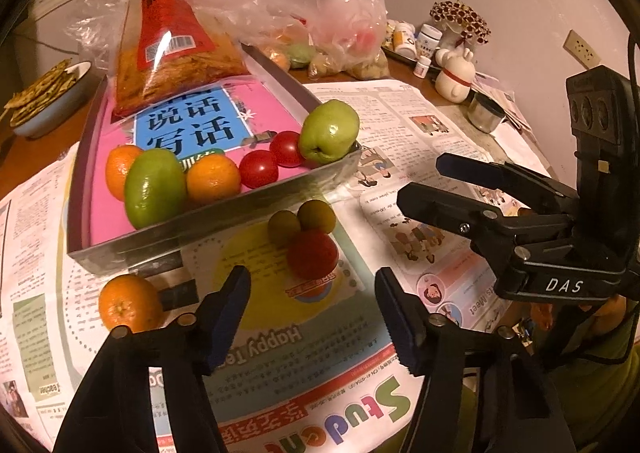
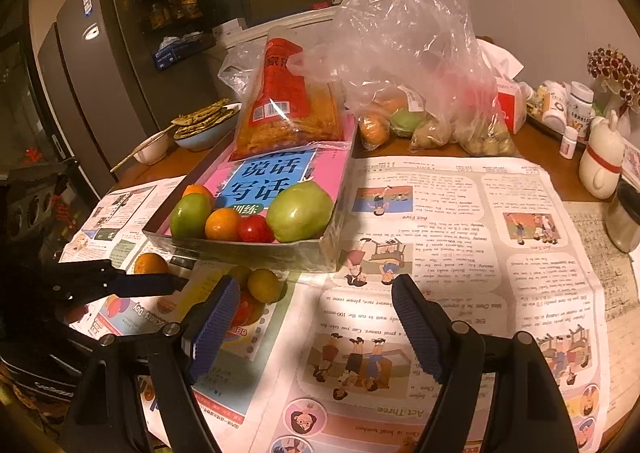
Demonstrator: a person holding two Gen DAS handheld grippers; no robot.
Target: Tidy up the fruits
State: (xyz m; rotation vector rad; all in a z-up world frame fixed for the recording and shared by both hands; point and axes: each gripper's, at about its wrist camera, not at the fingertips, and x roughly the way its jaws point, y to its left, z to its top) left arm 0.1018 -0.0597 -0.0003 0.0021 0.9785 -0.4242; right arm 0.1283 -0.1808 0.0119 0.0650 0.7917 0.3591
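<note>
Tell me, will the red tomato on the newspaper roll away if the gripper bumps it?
Probably: the red tomato looks round and smooth on flat newspaper. Two small green fruits touching it might block it. It likely squashes if squeezed hard.
</note>
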